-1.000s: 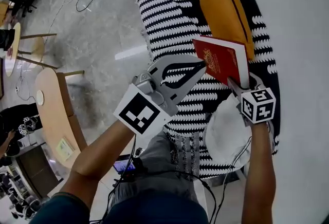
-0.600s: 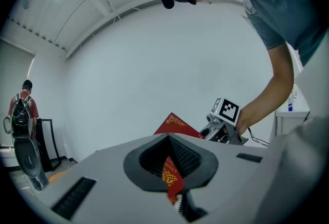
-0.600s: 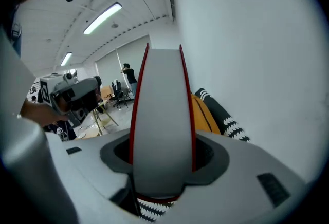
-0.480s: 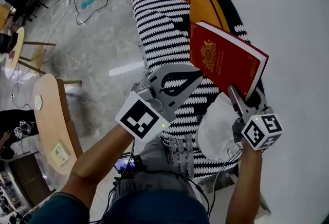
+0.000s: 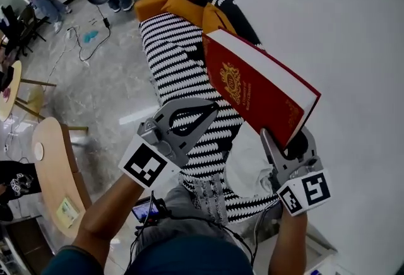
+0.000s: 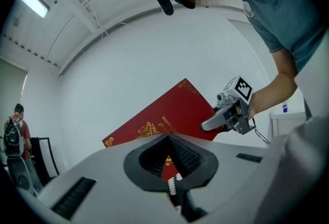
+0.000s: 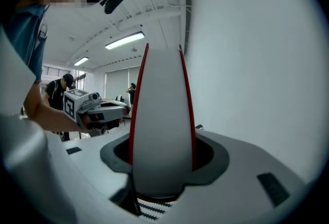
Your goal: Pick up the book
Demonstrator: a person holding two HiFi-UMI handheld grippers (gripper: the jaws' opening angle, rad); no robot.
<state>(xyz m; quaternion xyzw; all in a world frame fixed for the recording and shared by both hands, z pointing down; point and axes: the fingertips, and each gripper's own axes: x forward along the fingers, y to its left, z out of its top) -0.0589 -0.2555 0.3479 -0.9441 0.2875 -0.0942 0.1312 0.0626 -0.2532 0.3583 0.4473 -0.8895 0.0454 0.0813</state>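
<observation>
A red hardback book with gold print is up in the air above the sofa, tilted with its white page edge toward the wall. My right gripper is shut on its lower corner, one jaw on each cover. In the right gripper view the page edge stands upright between the jaws of the right gripper. My left gripper hovers left of the book, apart from it, jaws closed with nothing in them. In the left gripper view the book shows beyond the left gripper, with the right gripper at its corner.
A black-and-white striped sofa with orange cushions lies below. A white cushion sits at its near end. A white wall is at the right. A wooden table and cables are on the floor at left; people stand far off.
Both grippers have risen. The right one has carried the book up off the sofa and tipped it closer to the camera. The left gripper stayed shut beside it.
</observation>
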